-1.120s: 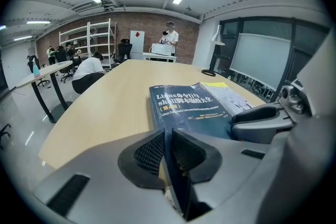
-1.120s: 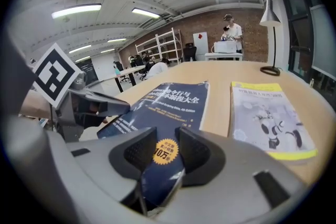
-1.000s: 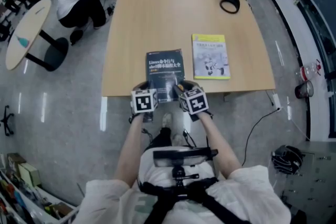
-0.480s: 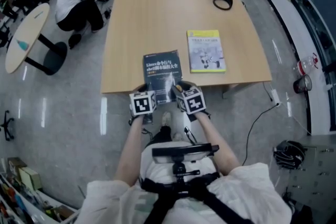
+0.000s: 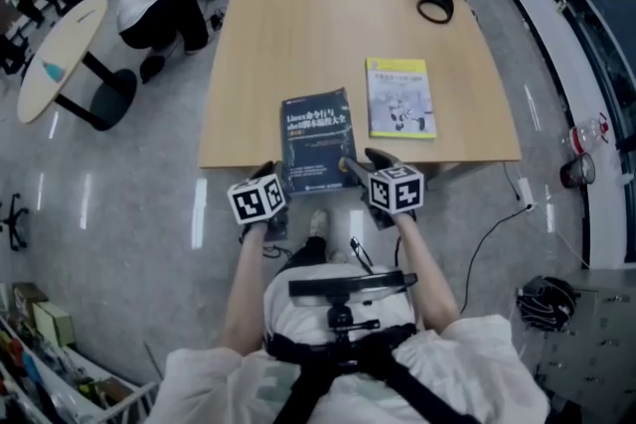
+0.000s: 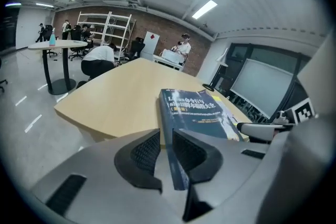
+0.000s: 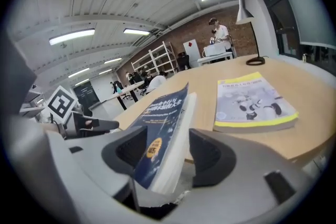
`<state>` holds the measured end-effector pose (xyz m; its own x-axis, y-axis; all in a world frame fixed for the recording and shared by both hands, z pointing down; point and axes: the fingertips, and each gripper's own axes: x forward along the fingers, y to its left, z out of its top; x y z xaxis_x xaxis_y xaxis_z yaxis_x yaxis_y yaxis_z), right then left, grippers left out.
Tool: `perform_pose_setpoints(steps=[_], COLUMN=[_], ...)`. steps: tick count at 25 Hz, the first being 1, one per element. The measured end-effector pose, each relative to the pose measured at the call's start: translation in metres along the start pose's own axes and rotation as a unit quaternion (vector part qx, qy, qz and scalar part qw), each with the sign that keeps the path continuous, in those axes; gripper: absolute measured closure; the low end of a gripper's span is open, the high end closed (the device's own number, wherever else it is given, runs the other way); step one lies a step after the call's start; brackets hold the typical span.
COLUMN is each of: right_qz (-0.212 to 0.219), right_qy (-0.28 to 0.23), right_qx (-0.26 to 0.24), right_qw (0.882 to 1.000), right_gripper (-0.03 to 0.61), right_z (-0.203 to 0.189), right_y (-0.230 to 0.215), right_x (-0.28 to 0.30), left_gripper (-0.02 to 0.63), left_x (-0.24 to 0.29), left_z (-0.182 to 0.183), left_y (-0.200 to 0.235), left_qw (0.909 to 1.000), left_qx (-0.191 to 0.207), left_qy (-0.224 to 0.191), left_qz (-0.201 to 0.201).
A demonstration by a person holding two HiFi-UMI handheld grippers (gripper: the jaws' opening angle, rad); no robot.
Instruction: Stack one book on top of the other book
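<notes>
A dark blue book lies on the wooden table, its near end hanging over the front edge. To its right a yellow book lies flat. My right gripper is at the blue book's near right corner. Its jaws have just been opening, and in the right gripper view the blue book stands between the spread jaws of the right gripper. My left gripper sits at the near left corner. In the left gripper view its jaws leave only a slit, with the blue book mostly behind the right jaw.
A black desk lamp's base stands at the table's far right corner. A person crouches on the floor beyond the table's left side, near a round table. A cable trails on the floor at the right.
My left gripper has slid left off the blue book's near edge. My right gripper has shifted right and its jaws have spread. The blue book overhangs the table edge further.
</notes>
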<state>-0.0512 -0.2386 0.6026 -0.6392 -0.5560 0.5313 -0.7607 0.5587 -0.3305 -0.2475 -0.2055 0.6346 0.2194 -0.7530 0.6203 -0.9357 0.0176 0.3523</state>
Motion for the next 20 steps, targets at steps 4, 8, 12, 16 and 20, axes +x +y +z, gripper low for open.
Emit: perform_pose_setpoints(steps=[4,8,12,16,20], right_qz=[0.008,0.026,0.031,0.046,0.066], right_qy=[0.032,0.052,0.058,0.072,0.073], right_qx=[0.007,0.045,0.076,0.087,0.117], right_qw=[0.999,0.997,0.995,0.993,0.988], right_gripper=[0.265,0.219,0.219,0.219,0.219], right_z=[-0.025,-0.045,-0.05,-0.054,-0.052], right_y=[0.0,0.003,0.001,0.003,0.008], right_x=[-0.001,0.002,0.006,0.009,0.014], left_gripper=[0.427,0.273,0.273,0.273,0.273], left_x=[0.006,0.011,0.013,0.014,0.011], left_z=[-0.024,-0.041,-0.046,-0.048,-0.048], left_y=[0.0,-0.009,-0.008,-0.009,-0.019], left_qw=[0.9982,0.9934,0.9902,0.989,0.9789], left_qx=[-0.046,-0.089,-0.111,-0.111,-0.145], left_qy=[0.03,0.046,0.055,0.065,0.074], left_qz=[-0.023,-0.058,-0.064,-0.073,-0.123])
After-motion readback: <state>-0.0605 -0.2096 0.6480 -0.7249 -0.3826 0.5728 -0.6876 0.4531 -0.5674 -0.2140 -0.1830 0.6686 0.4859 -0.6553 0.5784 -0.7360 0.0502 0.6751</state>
